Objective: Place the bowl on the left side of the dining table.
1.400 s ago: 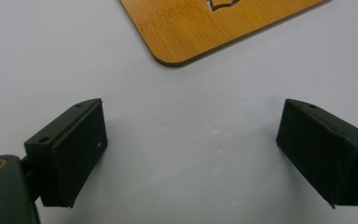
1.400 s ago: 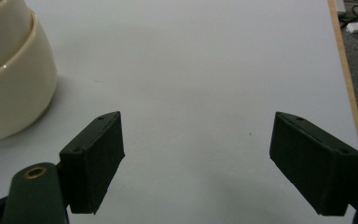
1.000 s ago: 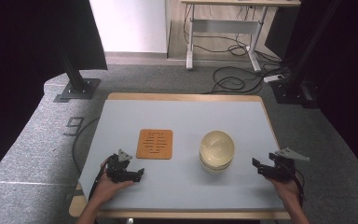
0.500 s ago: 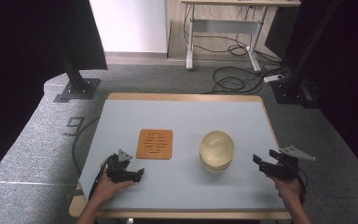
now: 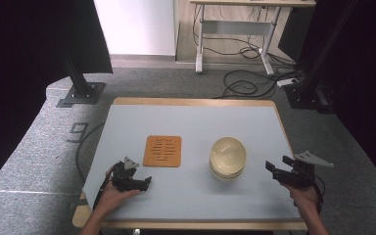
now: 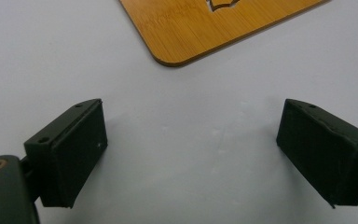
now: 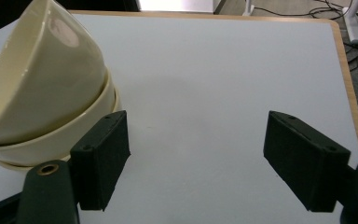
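High view bowls: stack of cream ceramic bowls [image 5: 228, 157], upside down, rims on pale desk [image 5: 191, 122].
Right gripper [image 5: 273, 169]: jaws spread, empty, beside the stack.
Left gripper [image 5: 144, 183]: jaws spread, empty.

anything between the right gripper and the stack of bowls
No. In the high view only bare table separates the right gripper from the stack of bowls. The right gripper view agrees: its open jaws are empty, with the stack just beside one jaw.

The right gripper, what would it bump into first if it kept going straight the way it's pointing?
Probably the stacked cream bowls. The right gripper points left across the table towards them, jaws open. In its own view they sit left of its line, so it might just graze them.
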Demonstrator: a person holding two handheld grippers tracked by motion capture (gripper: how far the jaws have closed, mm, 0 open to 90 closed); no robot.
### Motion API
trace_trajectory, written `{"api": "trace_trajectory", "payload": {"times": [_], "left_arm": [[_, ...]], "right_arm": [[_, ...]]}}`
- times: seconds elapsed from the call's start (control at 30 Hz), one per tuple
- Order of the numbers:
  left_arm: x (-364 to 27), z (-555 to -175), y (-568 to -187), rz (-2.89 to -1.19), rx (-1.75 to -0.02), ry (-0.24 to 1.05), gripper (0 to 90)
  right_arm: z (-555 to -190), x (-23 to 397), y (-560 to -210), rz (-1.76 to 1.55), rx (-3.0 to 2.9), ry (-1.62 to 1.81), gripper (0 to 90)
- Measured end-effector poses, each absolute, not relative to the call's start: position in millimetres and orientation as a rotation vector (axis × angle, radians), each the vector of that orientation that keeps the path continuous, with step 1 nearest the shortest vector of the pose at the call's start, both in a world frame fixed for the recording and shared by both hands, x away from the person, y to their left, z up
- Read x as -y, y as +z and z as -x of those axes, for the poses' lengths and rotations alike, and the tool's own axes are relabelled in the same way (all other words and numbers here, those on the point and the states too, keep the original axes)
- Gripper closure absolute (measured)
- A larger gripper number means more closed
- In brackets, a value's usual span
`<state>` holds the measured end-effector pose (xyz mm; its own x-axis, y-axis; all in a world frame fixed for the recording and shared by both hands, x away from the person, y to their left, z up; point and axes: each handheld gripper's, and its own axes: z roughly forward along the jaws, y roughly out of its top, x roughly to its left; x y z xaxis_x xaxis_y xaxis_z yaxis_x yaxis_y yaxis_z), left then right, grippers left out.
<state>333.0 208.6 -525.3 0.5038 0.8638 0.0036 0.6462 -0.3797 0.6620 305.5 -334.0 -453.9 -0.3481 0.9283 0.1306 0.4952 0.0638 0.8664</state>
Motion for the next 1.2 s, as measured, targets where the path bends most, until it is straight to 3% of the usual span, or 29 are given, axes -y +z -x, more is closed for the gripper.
{"api": "trace_trajectory", "payload": {"times": [1.2], "left_arm": [[-208.7,-332.8,-525.4,-2.147,-1.232,0.472,8.4]], "right_arm": [[-301.8,319.2,-433.1,-1.364,-1.88,1.261,22.7]]}}
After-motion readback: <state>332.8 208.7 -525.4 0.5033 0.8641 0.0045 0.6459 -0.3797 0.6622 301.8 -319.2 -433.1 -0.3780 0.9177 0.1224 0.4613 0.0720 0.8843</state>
